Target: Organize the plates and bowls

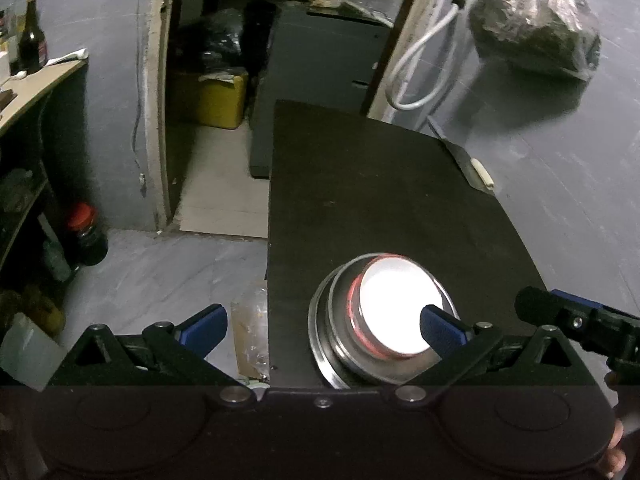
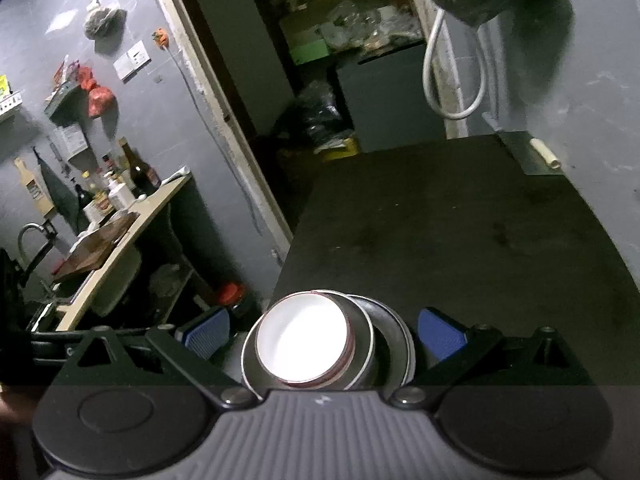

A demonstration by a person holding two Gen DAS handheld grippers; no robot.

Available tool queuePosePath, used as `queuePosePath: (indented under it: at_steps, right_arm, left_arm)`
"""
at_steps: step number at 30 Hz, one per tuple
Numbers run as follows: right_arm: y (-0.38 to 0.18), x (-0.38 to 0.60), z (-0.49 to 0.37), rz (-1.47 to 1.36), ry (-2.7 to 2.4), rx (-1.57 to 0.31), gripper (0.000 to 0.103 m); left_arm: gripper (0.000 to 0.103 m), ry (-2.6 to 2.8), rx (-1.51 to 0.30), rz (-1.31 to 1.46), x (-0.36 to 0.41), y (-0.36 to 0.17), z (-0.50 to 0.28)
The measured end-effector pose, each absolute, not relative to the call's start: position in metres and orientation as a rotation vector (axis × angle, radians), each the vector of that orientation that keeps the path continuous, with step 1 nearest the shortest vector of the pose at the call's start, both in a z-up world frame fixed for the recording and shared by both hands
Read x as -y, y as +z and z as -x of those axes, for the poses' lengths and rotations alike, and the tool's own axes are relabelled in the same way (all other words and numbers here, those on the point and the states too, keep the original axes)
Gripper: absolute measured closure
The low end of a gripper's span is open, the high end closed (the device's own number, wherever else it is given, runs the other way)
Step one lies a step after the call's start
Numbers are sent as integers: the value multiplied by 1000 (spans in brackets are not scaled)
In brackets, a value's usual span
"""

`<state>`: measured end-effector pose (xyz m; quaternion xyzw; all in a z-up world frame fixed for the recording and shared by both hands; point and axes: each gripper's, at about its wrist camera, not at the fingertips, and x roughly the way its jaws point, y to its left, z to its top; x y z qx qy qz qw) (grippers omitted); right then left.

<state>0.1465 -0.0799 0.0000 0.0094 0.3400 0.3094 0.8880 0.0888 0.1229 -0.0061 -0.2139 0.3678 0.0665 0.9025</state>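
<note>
A white bowl (image 1: 394,306) with a red rim sits nested in a steel bowl (image 1: 344,320), which rests on a steel plate (image 1: 316,320) near the front left corner of a black table (image 1: 380,200). My left gripper (image 1: 323,332) is open above that corner; its right pad (image 1: 442,334) overlaps the white bowl in the picture and nothing is held. In the right wrist view the white bowl (image 2: 302,338), steel bowl (image 2: 360,356) and plate (image 2: 396,332) lie below and between the wide-open fingers of my right gripper (image 2: 324,336), whose pads (image 2: 440,336) stand clear of them. The right gripper's tip (image 1: 580,324) shows at the left view's edge.
A cleaver (image 1: 466,162) lies at the table's far right edge. A plastic bag (image 1: 536,24) and a white hose (image 1: 416,60) hang on the wall behind. A counter (image 2: 120,216) with bottles stands left; a red-lidded jar (image 1: 86,236) sits on the floor. A doorway holds a yellow box (image 1: 212,100).
</note>
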Motion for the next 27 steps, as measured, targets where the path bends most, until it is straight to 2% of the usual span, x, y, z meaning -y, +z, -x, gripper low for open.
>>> queuePosePath:
  at_steps: [10,18,27]
  right_arm:
    - [2,82,-91,22,522,-570,0]
    - [-5,91,-51,-13,459,-568,0]
    - [-14,97,-20,-18,428,-560,0]
  left_arm:
    - [1,50,-693,459,-128,-2,-53]
    - [1,12,-672,457,-124,-3,-28]
    - [1,47,-561,350,-113,4,5]
